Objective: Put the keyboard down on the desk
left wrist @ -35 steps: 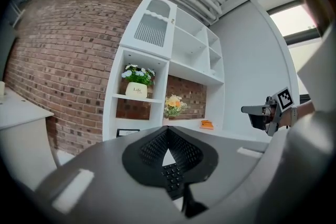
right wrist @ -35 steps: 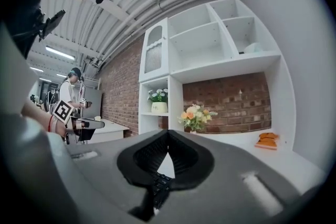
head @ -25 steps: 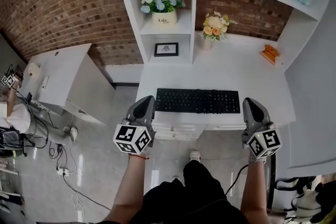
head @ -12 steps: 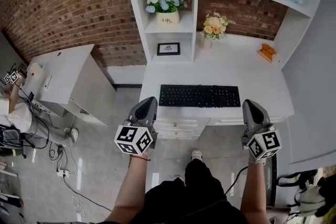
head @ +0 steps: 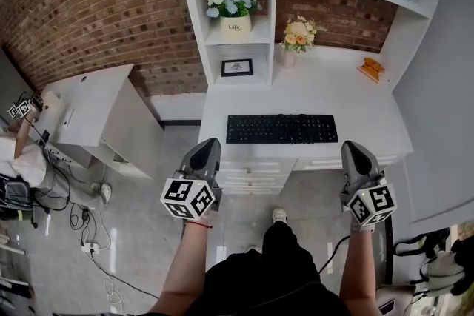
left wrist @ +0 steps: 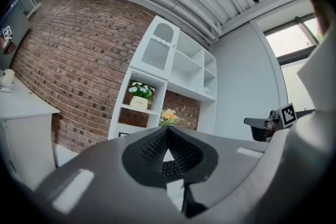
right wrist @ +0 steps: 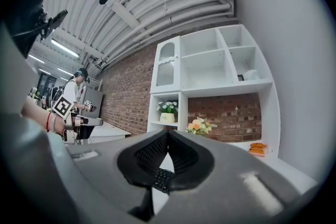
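The black keyboard [head: 282, 129] lies flat near the front edge of the white desk [head: 326, 89]. My left gripper [head: 210, 146] is shut and empty. It hangs in front of the desk, just off the keyboard's left near corner and clear of it. My right gripper [head: 349, 147] is also shut and empty, out beyond the keyboard's right end. In the left gripper view the closed left gripper [left wrist: 168, 131] shows a bit of the keyboard [left wrist: 169, 169] through its notch. The right gripper [right wrist: 168, 134] likewise frames some keys of the keyboard [right wrist: 159, 179].
A white shelf unit holds a flower pot [head: 234, 11] and a picture frame [head: 236, 67]. A vase of flowers [head: 296, 37] and an orange object [head: 370, 69] stand at the desk's back. Drawers [head: 255, 172] sit under the desk front. To the left are a white side table [head: 89, 111] and floor cables [head: 89, 233].
Both grippers have drawn back from the desk towards the person, still shut. The keyboard stays on the desk, and the gap between it and the gripper tips has grown.
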